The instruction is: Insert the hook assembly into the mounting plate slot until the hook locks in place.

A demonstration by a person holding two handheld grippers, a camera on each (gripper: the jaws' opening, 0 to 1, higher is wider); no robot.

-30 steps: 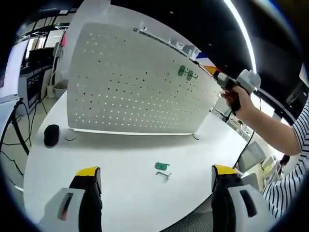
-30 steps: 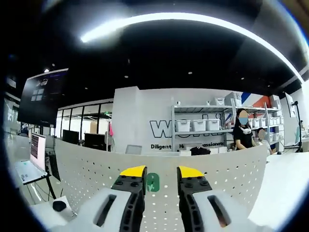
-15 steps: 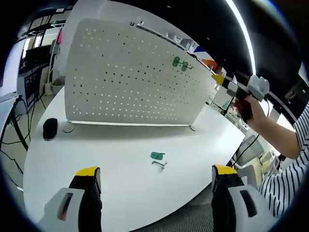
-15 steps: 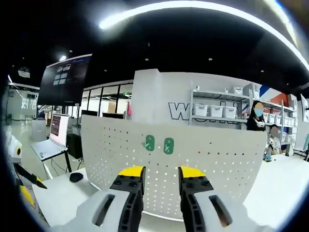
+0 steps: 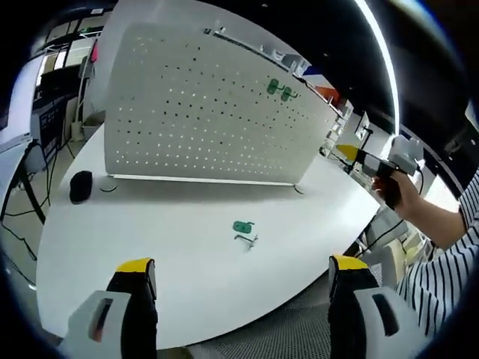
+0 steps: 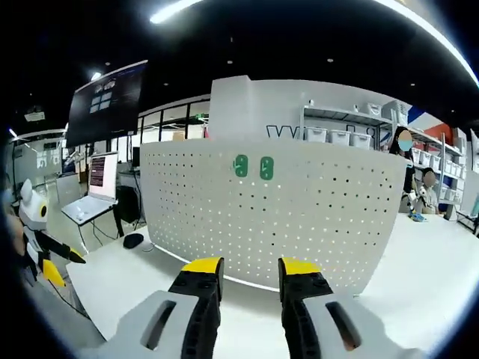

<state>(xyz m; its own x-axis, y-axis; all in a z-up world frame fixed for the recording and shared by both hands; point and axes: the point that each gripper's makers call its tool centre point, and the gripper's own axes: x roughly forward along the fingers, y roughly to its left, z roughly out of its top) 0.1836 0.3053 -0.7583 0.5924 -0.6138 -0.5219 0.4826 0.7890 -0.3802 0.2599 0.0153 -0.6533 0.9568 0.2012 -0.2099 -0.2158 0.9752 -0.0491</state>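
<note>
The white pegboard [image 5: 202, 112] stands upright on the round white table [image 5: 150, 247]. Two green hook plates [image 5: 278, 90] sit side by side near its top right. In the right gripper view the same hook plates [image 6: 253, 167] are high on the pegboard [image 6: 314, 209]. A third green hook assembly [image 5: 243, 229] with a metal hook lies flat on the table, ahead of my left gripper [image 5: 241, 271], which is wide open and empty. My right gripper [image 6: 251, 267] faces the board from a distance, jaws slightly apart, nothing between them. A hand holds the right gripper [image 5: 378, 161] off the table's right side.
A black mouse [image 5: 80, 187] and a cable lie at the table's left, near the board's foot. A laptop [image 6: 93, 206] and a dark screen [image 6: 108, 101] stand beyond the table's left. Shelves with bins [image 6: 352, 134] and people [image 6: 408, 172] are behind the board.
The right gripper has drawn back and down from the pegboard, so the board looks smaller and farther in its view. The left view has shifted only slightly; the loose hook assembly stays put.
</note>
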